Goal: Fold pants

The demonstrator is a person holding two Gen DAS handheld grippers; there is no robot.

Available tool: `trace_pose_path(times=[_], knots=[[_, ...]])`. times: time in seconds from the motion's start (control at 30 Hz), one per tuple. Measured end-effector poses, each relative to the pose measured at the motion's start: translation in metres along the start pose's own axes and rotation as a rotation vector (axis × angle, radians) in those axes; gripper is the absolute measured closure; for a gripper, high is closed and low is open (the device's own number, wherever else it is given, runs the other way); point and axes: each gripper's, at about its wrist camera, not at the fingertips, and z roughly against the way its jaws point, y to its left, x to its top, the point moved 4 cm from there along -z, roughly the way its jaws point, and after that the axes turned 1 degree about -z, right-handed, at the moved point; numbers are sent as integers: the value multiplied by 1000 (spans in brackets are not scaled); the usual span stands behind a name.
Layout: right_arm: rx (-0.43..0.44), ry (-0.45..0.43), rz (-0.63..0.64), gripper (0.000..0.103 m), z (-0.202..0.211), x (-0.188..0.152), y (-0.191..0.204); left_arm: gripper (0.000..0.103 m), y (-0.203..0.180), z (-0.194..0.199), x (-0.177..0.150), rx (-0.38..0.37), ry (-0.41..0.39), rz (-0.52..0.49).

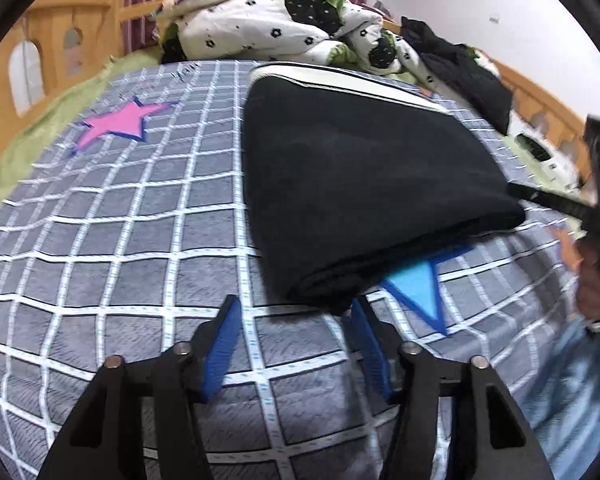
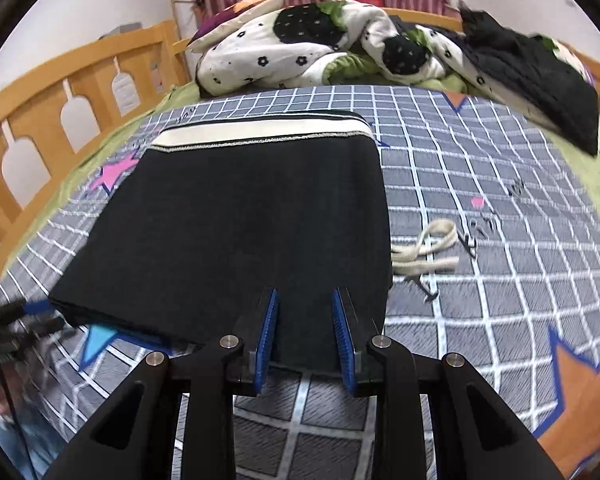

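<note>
Folded black pants [image 2: 236, 224] flat on the checked bedspread [image 1: 100, 248], left gripper [image 1: 292, 312] spread and empty at their near corner, right gripper [image 2: 305, 300] part-open, empty above the near edge

A: What's ahead of the right claw [image 2: 304, 332]?
B: The folded pants [image 2: 236, 224] on the bed [image 2: 480, 352], near edge under its tips; a cord [image 2: 428, 250] lies to the right.
A: Beyond?
B: The quilt [image 2: 300, 48]. The left claw [image 1: 296, 332] sits at the pants' near corner.
</note>
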Motion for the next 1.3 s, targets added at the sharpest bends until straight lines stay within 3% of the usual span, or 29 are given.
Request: trace_pose_path(times=[0.03, 0.1, 0.17, 0.23, 0.3, 0.37, 0.4, 0.5, 0.63, 0.73, 0.83, 0.93, 1.17, 1.3], knots=[[1, -3, -9, 75, 0, 0, 0, 51, 0, -1, 1, 15, -10, -5], [1, -8, -11, 75, -1, 3, 1, 62, -4, -6, 4, 48, -20, -18], [-4, -7, -10, 75, -5, 4, 2, 91, -5, -11, 9, 18, -19, 10], [-6, 3, -8, 75, -11, 4, 0, 93, 0, -3, 13, -9, -56, 69], [-7, 1, -2, 75, -12, 4, 0, 94, 8, 4, 15, -39, -79, 107], [-5, -4, 2, 75, -7, 3, -1, 93, 14, -2, 12, -36, -40, 127], [-2, -5, 0, 75, -6, 2, -2, 93, 14, -10, 8, -28, -6, 128], [-1, -2, 0, 75, -6, -1, -6, 92, 5, -8, 4, -16, -4, 83], [6, 1, -6, 75, -6, 1, -8, 81, -3, 3, -2, -69, -6, 59], [18, -6, -8, 75, -6, 3, -7, 63, -6, 0, -1, -102, 0, 59], [14, -5, 3, 75, -8, 2, -7, 63, -10, -6, 4, -49, -18, 48], [7, -9, 18, 75, -7, 2, -6, 90, -7, -7, 7, 15, -38, 77], [-20, 2, 52, 75, -9, -5, -3, 87, -5, -6, 0, 46, -10, 69], [3, -6, 57, 75, -3, -1, -3, 87, -2, 18, -4, -11, -23, 100]])
